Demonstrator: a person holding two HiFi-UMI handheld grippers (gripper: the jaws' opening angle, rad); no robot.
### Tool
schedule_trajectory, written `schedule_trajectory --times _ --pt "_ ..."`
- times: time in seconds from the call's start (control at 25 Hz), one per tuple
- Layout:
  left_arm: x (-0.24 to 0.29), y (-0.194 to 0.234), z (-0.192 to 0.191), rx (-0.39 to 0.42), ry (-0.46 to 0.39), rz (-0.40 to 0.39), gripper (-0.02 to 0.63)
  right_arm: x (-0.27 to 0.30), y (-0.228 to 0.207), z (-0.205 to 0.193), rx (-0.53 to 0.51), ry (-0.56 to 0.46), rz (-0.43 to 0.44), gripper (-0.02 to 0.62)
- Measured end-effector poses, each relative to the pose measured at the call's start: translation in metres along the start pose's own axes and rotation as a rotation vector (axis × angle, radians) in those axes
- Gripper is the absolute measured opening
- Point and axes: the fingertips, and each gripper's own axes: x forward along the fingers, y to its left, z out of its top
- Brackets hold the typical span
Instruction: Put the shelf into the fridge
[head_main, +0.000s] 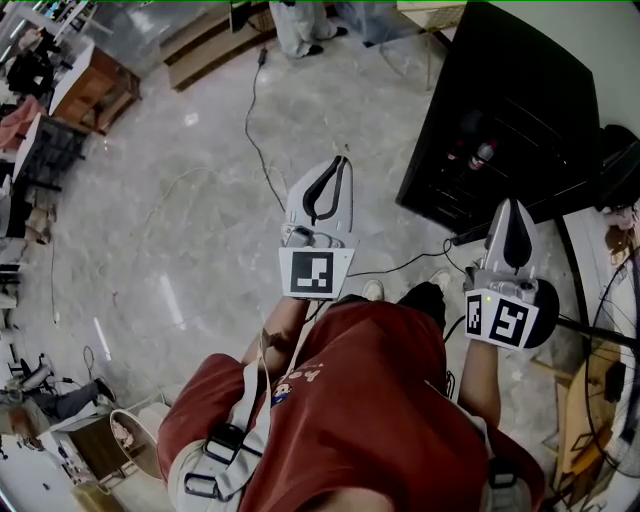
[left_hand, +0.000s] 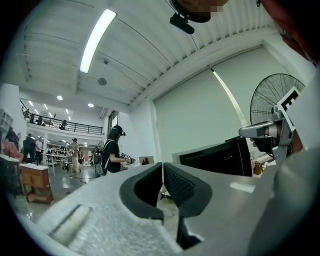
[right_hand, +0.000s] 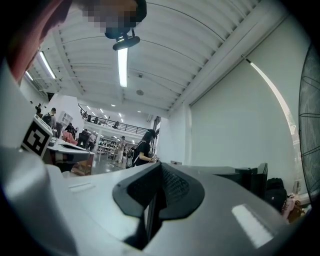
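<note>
The black fridge (head_main: 500, 110) stands on the floor at the upper right of the head view, its dark inside showing a bottle (head_main: 483, 152). No shelf shows clearly in any view. My left gripper (head_main: 343, 160) is raised in front of the person's chest, its jaws together with nothing between them. My right gripper (head_main: 513, 203) is raised beside it, close to the fridge's near corner, also shut and empty. In the left gripper view the gripper (left_hand: 163, 165) points level across the room, with the fridge (left_hand: 215, 157) to its right. The right gripper (right_hand: 160, 165) looks the same way.
Cables (head_main: 255, 130) trail over the pale floor ahead. A standing fan (left_hand: 272, 100) is at the right near the fridge. A person in black (left_hand: 112, 150) stands some way off, with tables and more people behind. Cluttered benches line the head view's left edge.
</note>
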Motion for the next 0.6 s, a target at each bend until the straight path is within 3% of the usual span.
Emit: schedule_trajectory --times 0.24,0.6 --pt "-0.0025 -0.0068 0.0012 0.002 -0.001 -0.051 0.006 0.0002 0.0053 -0.0006 -0.001 0.016 0.015 -0.002" --pt "-0.0040 -0.0085 -0.0040 -0.006 0.015 -0.031 0.006 -0.0044 0.0033 -0.0043 -0.007 0.036 -0.002 -0.002"
